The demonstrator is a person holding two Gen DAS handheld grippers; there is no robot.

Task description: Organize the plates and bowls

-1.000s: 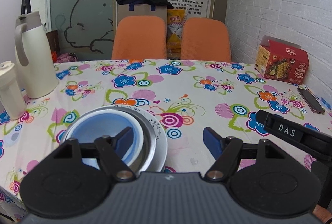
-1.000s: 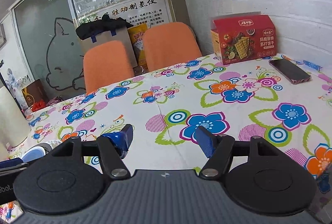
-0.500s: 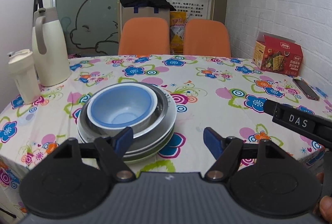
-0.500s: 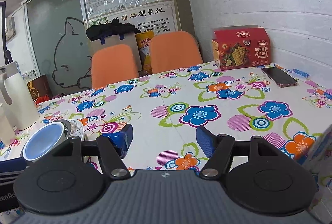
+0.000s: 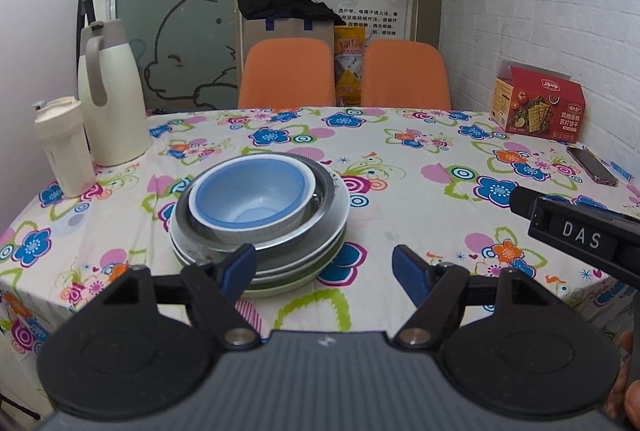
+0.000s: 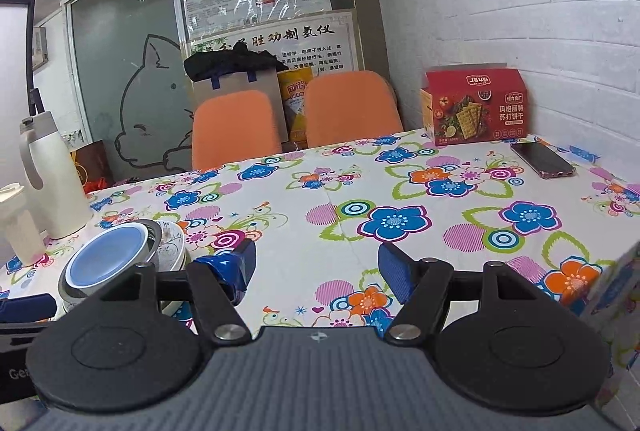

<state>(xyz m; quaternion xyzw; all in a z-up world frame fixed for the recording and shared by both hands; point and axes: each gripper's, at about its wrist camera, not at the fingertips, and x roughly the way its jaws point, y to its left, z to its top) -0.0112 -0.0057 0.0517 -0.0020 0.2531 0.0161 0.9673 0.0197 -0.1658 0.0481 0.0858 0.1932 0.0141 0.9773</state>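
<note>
A blue-lined bowl [image 5: 250, 197] is nested in a steel bowl [image 5: 324, 197], which rests on a stack of plates [image 5: 308, 271] on the floral tablecloth. In the right wrist view the same blue bowl [image 6: 106, 263] and plates [image 6: 172, 245] sit at the lower left. My left gripper [image 5: 324, 269] hovers open just in front of the stack, with nothing between its fingers. My right gripper [image 6: 316, 267] is open over bare cloth to the right of the stack; its side shows in the left wrist view as a black bar marked DAS [image 5: 580, 237].
A cream thermos jug [image 5: 110, 99] and a cream tumbler [image 5: 62, 147] stand at the table's left. A red cracker box [image 5: 538, 105] and a phone [image 5: 592, 169] lie at the right by the brick wall. Two orange chairs [image 5: 286, 73] stand behind the table.
Both grippers have pulled back and risen from the table. The stack, once under the left fingers, now lies in front of them. Both stay open.
</note>
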